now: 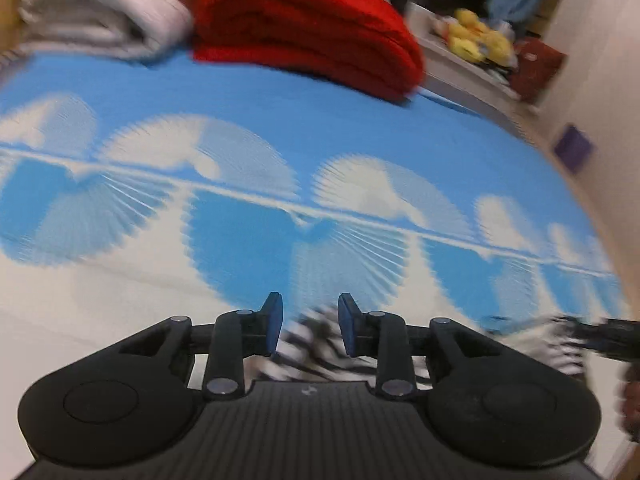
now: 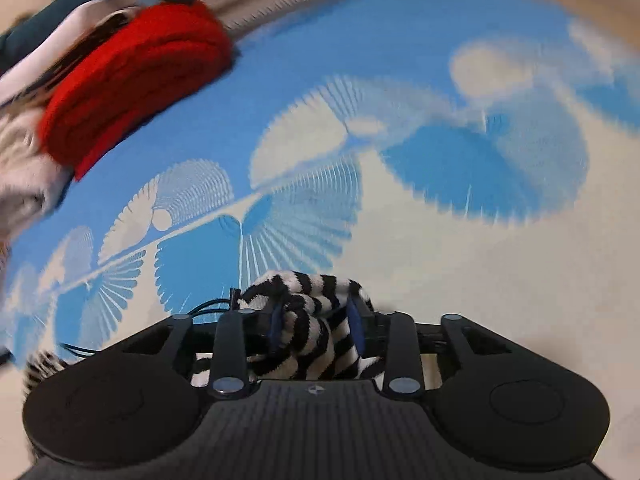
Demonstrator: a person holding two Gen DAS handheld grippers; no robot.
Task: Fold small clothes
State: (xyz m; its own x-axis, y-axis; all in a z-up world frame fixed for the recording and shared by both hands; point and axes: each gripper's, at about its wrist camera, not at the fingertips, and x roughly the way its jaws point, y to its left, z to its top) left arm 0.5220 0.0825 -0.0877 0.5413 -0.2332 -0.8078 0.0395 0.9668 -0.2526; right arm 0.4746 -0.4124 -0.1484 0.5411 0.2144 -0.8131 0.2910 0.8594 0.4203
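Nearest the lens in the left wrist view, the left gripper (image 1: 310,326) has its two blue-padded fingers (image 1: 274,322) standing apart with a clear gap, and blurred folds of the black-and-white striped garment (image 1: 310,350) show through that gap below the pads; whether the pads touch the cloth cannot be told from this frame. In the right wrist view, the right gripper (image 2: 316,322) has its jaws drawn in against a bunched section of the striped garment (image 2: 310,330), the blue pads (image 2: 275,326) pressed into the cloth on either side, with a lump of fabric rising just beyond the tips and more hanging back toward the gripper body. Part of the same garment shows at the lower left edge of that view, beside thin black cables (image 2: 204,307). The garment sits near the front edge of a bedspread (image 1: 248,120) printed in blue and white fan shapes. At the far side of the bedspread lies a folded red blanket (image 1: 308,28), with a folded white blanket (image 1: 100,12) just to its left, the two touching. Farther right, on a pale surface beyond the bed, yellow soft toys (image 1: 478,36) are visible. Both frames are motion-blurred, so finer detail of the cloth is not legible.
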